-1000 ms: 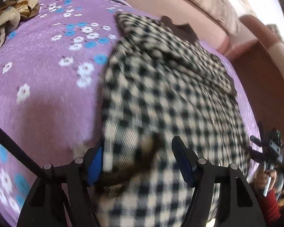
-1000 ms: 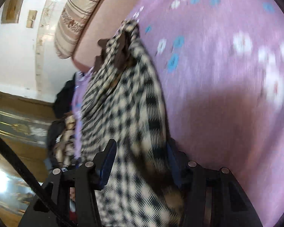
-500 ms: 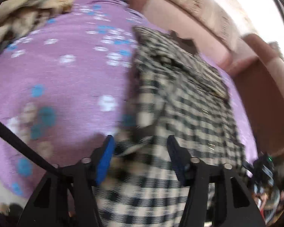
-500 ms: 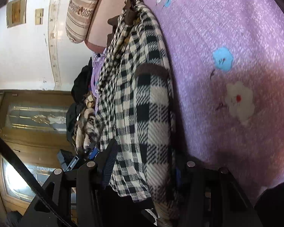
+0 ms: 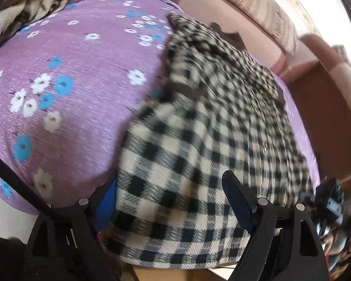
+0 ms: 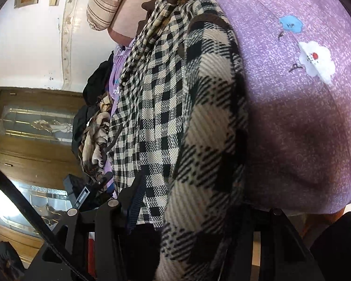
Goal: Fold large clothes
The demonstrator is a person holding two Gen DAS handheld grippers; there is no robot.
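Note:
A black-and-cream checked coat (image 5: 213,126) lies lengthwise on a bed with a purple flowered sheet (image 5: 77,89). Its near hem hangs over the bed's front edge. My left gripper (image 5: 170,199) has its jaws spread wide, with the coat's hem draped between them. In the right wrist view the same coat (image 6: 175,107) fills the middle. My right gripper (image 6: 189,201) also has the coat's edge between its fingers; the right finger is hidden behind the cloth.
A pink headboard (image 5: 222,4) and a striped bolster (image 5: 257,4) stand at the far end. A crumpled beige and brown cloth (image 5: 35,0) lies at the far left of the bed. A wooden glazed door (image 6: 23,140) stands beyond the bed.
Both grippers have drawn back toward the bed's front edge, pulling the coat's hem with them. More of the sheet and the bed edge now shows.

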